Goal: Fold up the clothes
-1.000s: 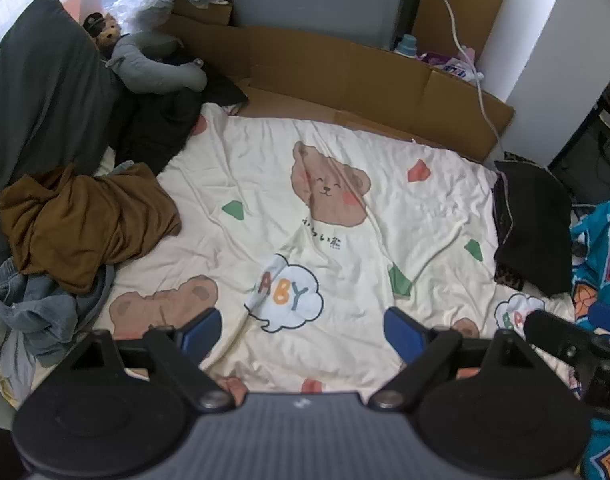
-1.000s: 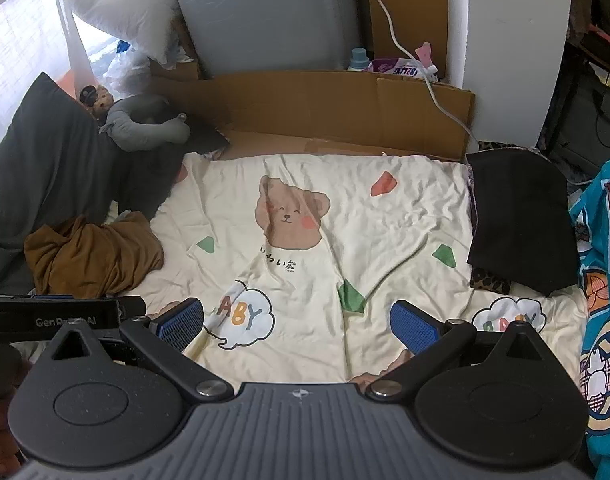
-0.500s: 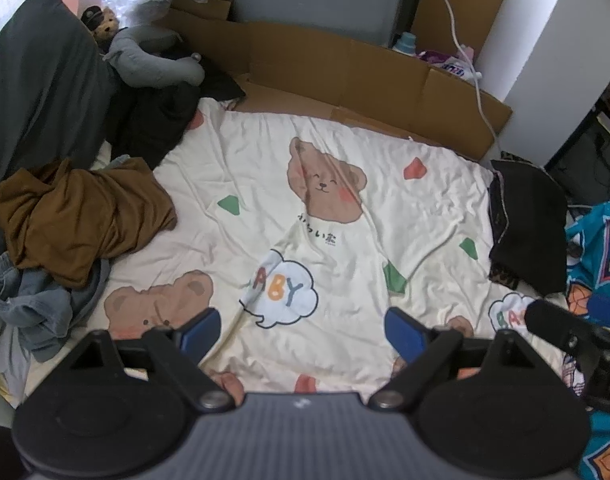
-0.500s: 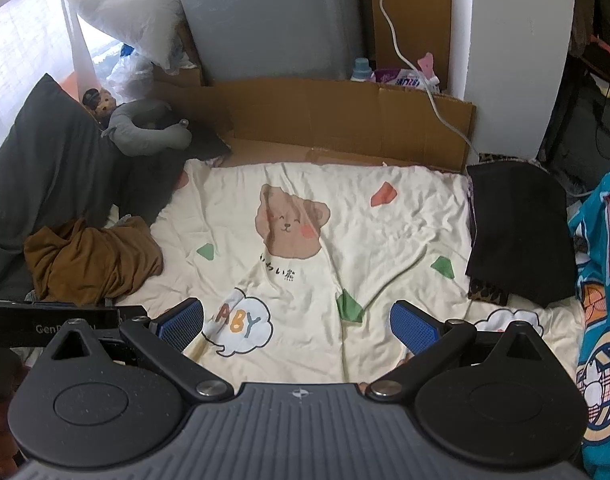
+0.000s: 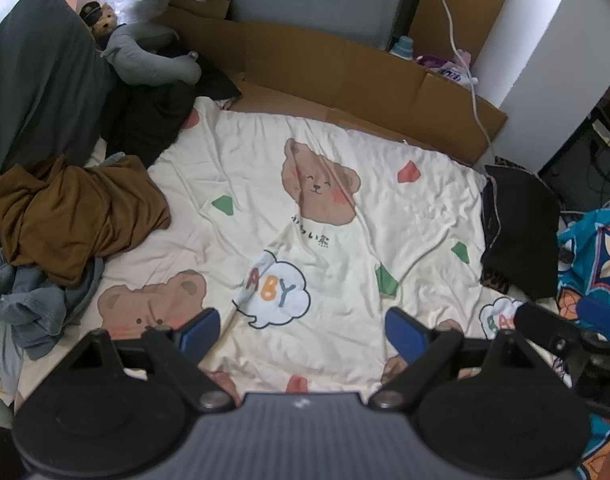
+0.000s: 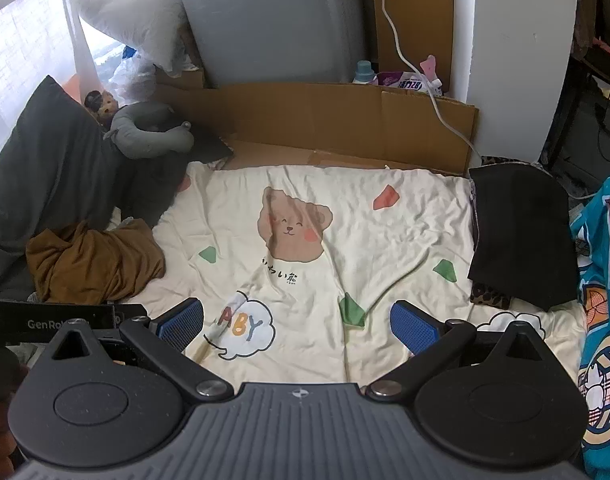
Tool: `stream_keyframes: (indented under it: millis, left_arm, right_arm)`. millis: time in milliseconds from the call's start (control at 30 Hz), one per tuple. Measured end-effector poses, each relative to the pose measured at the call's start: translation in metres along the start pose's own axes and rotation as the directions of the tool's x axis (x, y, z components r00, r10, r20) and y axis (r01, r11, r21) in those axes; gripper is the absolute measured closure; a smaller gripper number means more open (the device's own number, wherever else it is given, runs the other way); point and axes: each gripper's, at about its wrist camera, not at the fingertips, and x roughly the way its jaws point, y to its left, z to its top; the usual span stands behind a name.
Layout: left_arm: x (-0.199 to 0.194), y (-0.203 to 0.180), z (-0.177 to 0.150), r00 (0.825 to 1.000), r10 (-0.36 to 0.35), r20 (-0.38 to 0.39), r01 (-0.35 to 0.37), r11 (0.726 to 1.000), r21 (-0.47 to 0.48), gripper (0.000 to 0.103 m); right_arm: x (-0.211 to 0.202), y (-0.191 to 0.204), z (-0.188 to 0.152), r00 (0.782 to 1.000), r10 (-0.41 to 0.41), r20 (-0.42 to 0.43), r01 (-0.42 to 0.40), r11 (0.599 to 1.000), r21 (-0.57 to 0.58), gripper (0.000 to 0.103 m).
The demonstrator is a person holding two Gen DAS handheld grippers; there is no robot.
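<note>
Both the left gripper (image 5: pixel 303 330) and right gripper (image 6: pixel 297 322), jaws spread and empty, should probably pick the crumpled brown garment (image 5: pixel 71 210) at frame left by its edges.

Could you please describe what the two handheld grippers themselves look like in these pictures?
Both are alike. The left gripper and right gripper each have a ribbed dark grey body, two round black discs at the sides, and black angled arms with silver pivot bolts. Their fingers end in blue textured pads. The left gripper's side, seen from the right wrist, carries white lettering starting "GenRo". No cables or sleeves show.
</note>
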Motion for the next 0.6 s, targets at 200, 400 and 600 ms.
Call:
stream_keyframes:
  millis: [200,400,600]
  left_arm:
    - [0.0022,0.0017,0.0018,1.000,-0.002,-0.010,0.002,1.000,0.003,0.012]
    - [0.0037,0.0026,0.0041,1.000,-0.001,-0.015,0.001,1.000,0.002,0.012]
    - [0.0090,0.0071,0.0069,1.000,0.003,-0.011,-0.003,1.000,0.010,0.012]
  right_arm:
    - [-0.0017,0.0021,-0.0007,1.000,0.011,0.001,-0.011,1.000,-0.004,0.001]
    - [-0.0015,0.0022,-0.0052,1.000,0.014,0.004,-0.014,1.000,-0.012,0.001]
    - [0.0018,0.0019,-0.0045,1.000,0.008,-0.001,-0.008,1.000,-0.014,0.001]
